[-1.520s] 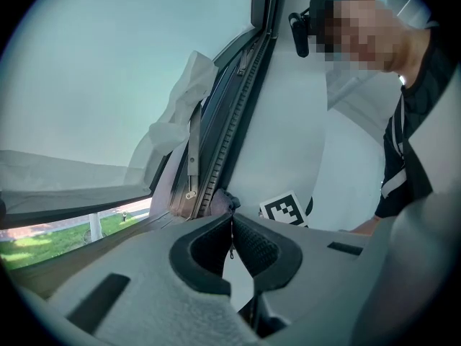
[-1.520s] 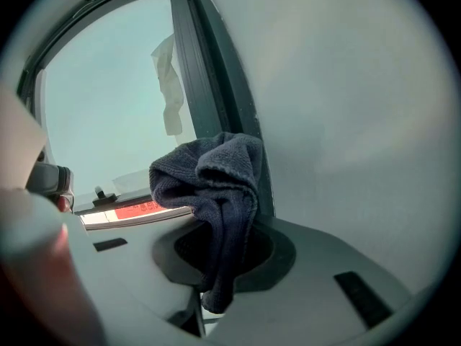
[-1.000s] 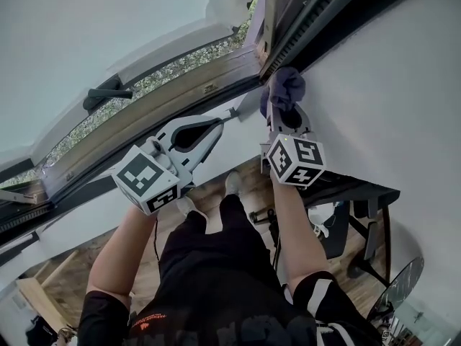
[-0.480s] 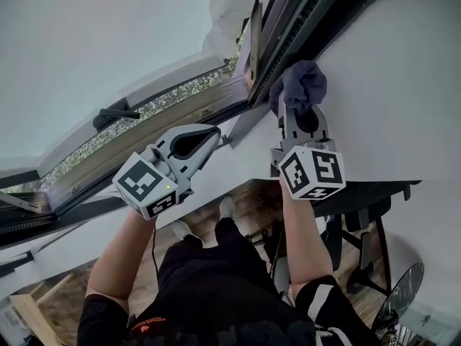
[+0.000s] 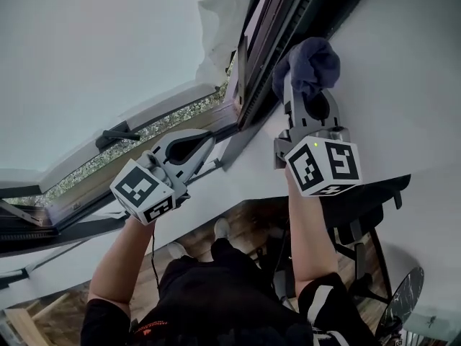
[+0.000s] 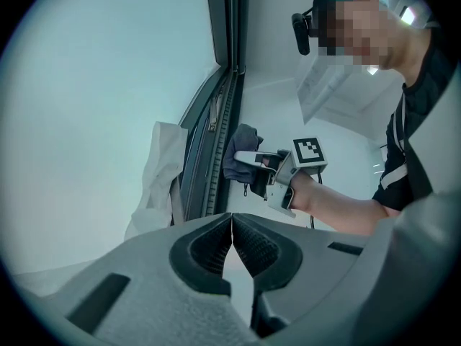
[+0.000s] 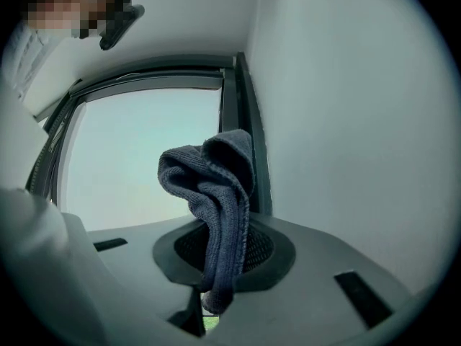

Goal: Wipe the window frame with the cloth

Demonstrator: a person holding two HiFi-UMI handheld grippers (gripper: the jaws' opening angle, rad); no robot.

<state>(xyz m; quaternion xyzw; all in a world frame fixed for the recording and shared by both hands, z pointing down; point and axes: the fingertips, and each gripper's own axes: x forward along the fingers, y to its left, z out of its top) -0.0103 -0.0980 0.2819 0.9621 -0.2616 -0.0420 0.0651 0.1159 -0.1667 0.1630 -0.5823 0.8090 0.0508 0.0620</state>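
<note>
There are two grippers, each with one marker cube of black-and-white squares, and one cloth. The cloth [image 7: 216, 193] is dark blue-grey with a knitted texture, and it is bunched into folds. The right gripper [image 5: 308, 92] pinches it between its jaws, up against the dark window frame [image 5: 259, 56] beside the white wall [image 5: 403, 85]. The left gripper [image 5: 207, 138] hangs lower and to the left, its jaws pressed together on nothing.

Bare wall [image 5: 403, 85] right of window frame [image 5: 263, 63] open; bunched white cover [image 5: 216, 27] crowds frame's left.
</note>
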